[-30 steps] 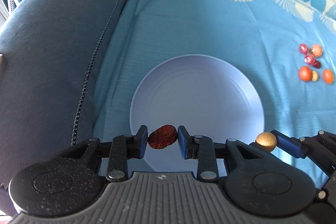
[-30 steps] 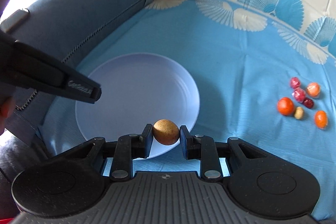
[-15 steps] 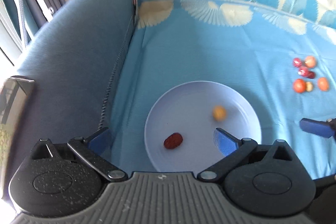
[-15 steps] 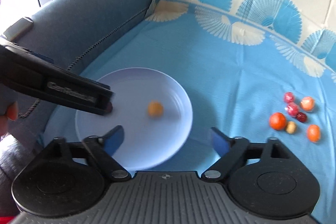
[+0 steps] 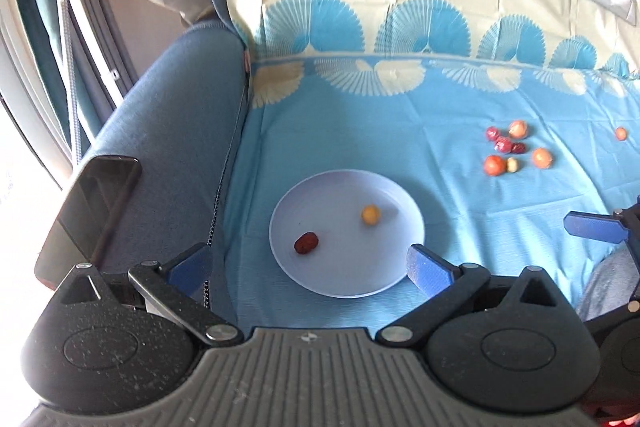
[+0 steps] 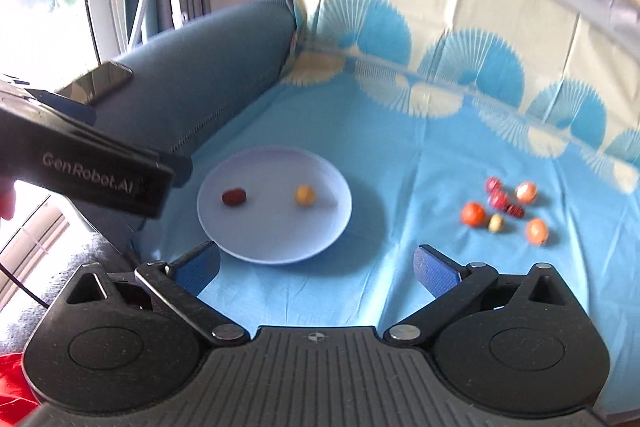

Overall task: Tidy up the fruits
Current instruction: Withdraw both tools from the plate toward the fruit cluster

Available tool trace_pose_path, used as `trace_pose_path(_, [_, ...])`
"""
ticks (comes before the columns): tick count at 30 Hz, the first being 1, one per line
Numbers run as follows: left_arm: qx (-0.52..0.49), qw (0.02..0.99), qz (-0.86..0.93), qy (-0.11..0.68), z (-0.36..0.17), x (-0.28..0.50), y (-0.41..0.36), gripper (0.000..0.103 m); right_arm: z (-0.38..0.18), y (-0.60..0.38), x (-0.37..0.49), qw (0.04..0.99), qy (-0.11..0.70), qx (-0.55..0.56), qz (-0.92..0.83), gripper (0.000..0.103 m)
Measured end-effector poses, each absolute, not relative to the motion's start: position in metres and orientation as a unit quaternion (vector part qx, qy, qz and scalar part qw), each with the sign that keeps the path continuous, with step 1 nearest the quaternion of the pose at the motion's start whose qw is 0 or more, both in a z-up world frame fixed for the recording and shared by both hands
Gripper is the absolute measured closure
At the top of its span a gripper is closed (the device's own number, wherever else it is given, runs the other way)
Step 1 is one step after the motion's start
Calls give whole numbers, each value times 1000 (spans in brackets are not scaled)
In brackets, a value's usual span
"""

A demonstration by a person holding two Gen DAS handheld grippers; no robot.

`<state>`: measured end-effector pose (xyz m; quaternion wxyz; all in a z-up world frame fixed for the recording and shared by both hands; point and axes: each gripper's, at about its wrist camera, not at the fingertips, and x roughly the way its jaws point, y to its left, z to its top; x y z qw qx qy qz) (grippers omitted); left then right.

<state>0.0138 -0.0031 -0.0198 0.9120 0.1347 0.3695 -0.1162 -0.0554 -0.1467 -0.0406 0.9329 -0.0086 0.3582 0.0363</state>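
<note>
Left wrist view
Left gripper: jaws are standing spread wide, holding nothing.
Plate: lying just ahead of the jaws, its near rim sitting between the two blue fingertips.
Fruits on the plate: two; a dark red date ahead and slightly left of the gap, a small yellow-orange fruit further ahead to the right, well apart from each other.
Loose fruits: lying on the blue cloth far ahead and to the right; seven clustered, plus a lone orange fruit further right.
Phone: resting on the sofa arm left of the jaws.

Right wrist view
Right gripper: jaws are gaping fully, carrying nothing.
Plate: sitting ahead and left of the gap; the same two fruits inside.
Cluster count: three dark red fruits, three orange fruits, one pale beige fruit; ahead and right of the jaws. The picture is slightly blurred.

Step in hand, as judged
Next pick: reaching for the cluster, each jaw is best centring on an outer fruit, descending with fingers either side, closing gently so round fruits are not rolling away or nudging neighbours.
</note>
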Motion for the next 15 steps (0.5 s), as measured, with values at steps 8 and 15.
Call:
trace_pose_path(8, [134, 920, -111, 352, 4, -30, -8, 0, -20, -153, -93, 947, 318, -10, 33, 1])
trace_pose_path(15, [138, 920, -111, 350, 16, -42, -14, 0, -12, -157, -106, 953, 300, -3, 33, 1])
